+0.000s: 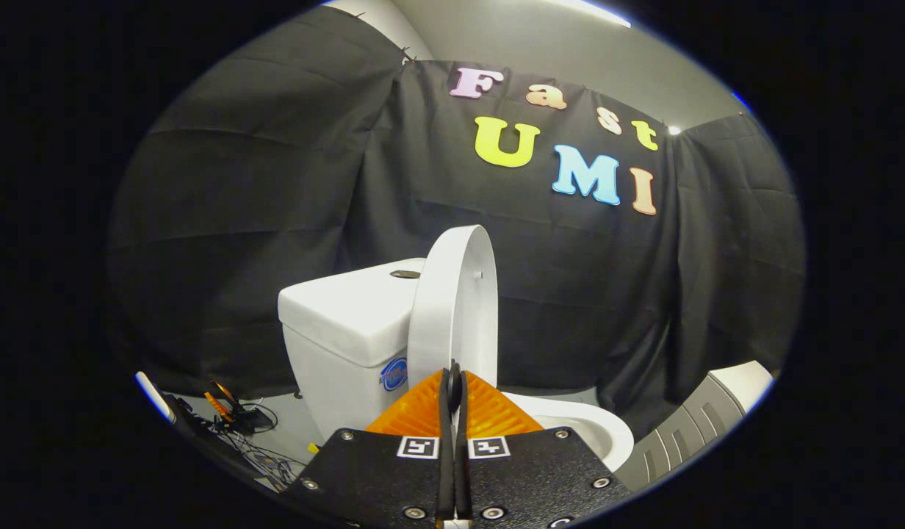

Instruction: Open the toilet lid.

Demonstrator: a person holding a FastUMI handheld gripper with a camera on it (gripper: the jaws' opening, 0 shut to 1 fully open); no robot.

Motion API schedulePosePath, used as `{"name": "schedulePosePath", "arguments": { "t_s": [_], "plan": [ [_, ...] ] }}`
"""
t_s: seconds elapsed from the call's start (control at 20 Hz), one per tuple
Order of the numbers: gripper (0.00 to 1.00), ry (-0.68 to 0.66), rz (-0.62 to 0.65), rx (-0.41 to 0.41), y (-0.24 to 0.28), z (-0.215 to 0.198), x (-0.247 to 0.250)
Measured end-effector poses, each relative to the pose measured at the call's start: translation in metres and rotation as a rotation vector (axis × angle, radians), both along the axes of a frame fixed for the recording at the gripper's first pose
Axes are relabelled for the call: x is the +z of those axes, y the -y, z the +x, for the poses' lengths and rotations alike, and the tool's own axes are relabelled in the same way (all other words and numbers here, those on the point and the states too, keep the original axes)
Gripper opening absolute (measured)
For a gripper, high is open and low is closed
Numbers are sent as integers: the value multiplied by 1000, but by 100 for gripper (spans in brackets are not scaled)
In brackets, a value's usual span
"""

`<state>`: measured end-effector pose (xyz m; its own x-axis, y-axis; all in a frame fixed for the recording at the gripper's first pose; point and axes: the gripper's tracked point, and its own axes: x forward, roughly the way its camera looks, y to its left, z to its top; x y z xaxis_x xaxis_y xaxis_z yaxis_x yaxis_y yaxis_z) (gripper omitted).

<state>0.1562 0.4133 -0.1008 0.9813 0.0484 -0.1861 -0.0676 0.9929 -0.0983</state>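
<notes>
Black cloth wall behind toilet tank (350, 312); lid (452, 305) stands upright vs tank, prob. fully open, gripper (453, 382) fingers pressed together w/ nothing between.

raised lid (456, 301) just ahead of closed jaws, tank (346, 316) close behind it, open bowl (592, 430) beside

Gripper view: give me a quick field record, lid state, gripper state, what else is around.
lid: toilet lid raised, standing upright against the tank
bowl: toilet bowl uncovered, beyond the fingers
hand-held gripper: hand-held gripper fingers closed together, holding nothing, just in front of the lid's lower edge
floor: cables and small gear beside the tank
task status: lid looks open
</notes>
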Motion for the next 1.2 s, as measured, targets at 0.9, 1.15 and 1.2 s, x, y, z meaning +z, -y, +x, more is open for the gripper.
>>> {"name": "schedulePosePath", "arguments": {
  "t_s": [0.9,1.15,1.2],
  "plan": [
    [33,-69,-69,118,-22,-29,6],
    [95,-24,76,162,-24,-64,34],
    [95,-21,99,172,-20,-70,39]
  ]
}}
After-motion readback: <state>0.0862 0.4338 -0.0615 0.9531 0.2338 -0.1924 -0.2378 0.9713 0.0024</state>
